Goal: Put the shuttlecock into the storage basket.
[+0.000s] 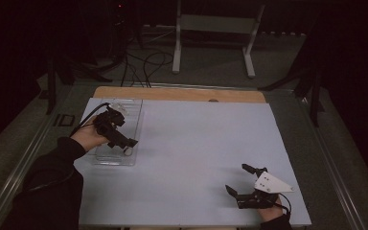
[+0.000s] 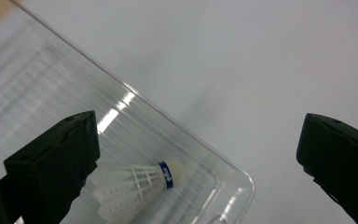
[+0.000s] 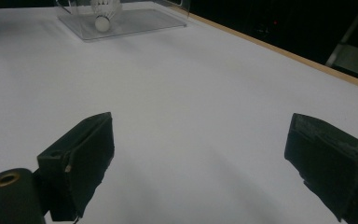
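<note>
While hovering over clear tray (image 1: 103, 155) at table's left, left gripper (image 2: 198, 158) gaping wide, pinching nothing. Lying in tray just inside its left jaw: white shuttlecock (image 2: 137, 184), cork w/ blue band pointing toward the gap. Resting low on white table (image 1: 196, 158), well apart from tray: right gripper (image 3: 198, 163), also spread, nothing btwn jaws.

Shuttlecock (image 2: 135, 184) blue band print: unreadable.
</note>
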### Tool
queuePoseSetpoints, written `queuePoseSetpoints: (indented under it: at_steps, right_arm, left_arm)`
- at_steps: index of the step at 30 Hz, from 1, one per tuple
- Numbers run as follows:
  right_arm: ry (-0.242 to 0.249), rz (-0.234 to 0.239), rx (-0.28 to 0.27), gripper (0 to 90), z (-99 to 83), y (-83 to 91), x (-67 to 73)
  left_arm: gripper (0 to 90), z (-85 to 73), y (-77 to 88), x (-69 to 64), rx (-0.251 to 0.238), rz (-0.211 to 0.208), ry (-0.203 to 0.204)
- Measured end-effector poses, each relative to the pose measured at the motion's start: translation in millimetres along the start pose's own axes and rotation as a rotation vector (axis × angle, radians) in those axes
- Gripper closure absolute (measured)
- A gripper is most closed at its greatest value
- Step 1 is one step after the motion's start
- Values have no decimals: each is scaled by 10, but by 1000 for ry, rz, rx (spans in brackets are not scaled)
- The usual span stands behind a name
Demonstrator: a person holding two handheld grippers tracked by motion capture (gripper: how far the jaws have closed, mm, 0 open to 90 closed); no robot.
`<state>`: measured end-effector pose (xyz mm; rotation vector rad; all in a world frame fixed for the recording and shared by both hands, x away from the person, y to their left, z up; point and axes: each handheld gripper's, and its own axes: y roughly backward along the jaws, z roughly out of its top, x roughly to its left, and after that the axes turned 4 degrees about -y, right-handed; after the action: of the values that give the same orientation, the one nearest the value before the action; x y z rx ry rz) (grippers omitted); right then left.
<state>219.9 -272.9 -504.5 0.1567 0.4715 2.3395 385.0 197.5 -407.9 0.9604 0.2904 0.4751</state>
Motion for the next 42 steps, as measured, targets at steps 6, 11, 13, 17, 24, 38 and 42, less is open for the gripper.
queuePoseSetpoints:
  at_steps: [6,11,13,17,24,38,42]
  right_arm:
    - [1,2,1,82,0,1,1]
    - [2,1,2,82,2,-2,3]
    - [2,1,2,82,2,-2,4]
    - [1,0,2,82,1,0,2]
    - [3,1,1,82,4,2,2]
    - [3,1,0,82,7,1,6]
    - [2,3,2,82,5,2,4]
  left_arm:
    - [2,61,2,-53,-26,-22,-13]
    - [1,100,-41,-97,-14,-28,-23]
    - [2,122,-50,-115,-21,-37,-23]
    - [1,184,-51,-165,-52,-47,-18]
    - [1,255,-62,-237,-68,-47,-22]
    - [1,392,-200,-475,-78,-80,-101]
    - [1,396,-237,-499,-83,-103,-105]
